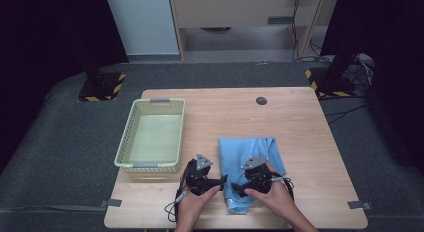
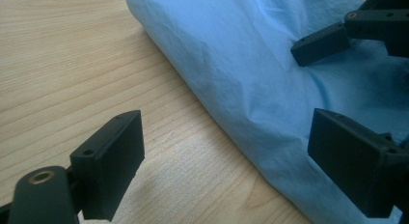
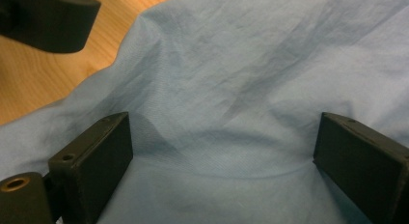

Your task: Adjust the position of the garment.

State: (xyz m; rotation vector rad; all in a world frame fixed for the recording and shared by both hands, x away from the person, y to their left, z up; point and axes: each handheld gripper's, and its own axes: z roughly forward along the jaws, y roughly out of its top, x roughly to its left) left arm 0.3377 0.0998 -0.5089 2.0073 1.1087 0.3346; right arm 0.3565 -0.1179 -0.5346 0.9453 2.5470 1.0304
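High view, with the blue cloth (image 1: 250, 167) as landmark: a pale green basket (image 1: 152, 135) stands left of it. The left gripper (image 1: 221, 181) waits at the cloth's left edge, jaws apart, gripping nothing. The right gripper (image 1: 239, 188) rests on the cloth, jaws wide, fabric between them.

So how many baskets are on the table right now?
1. The pale green basket sits on the left part of the wooden table, left of the folded blue cloth. Nothing on the table looks able to hide another.
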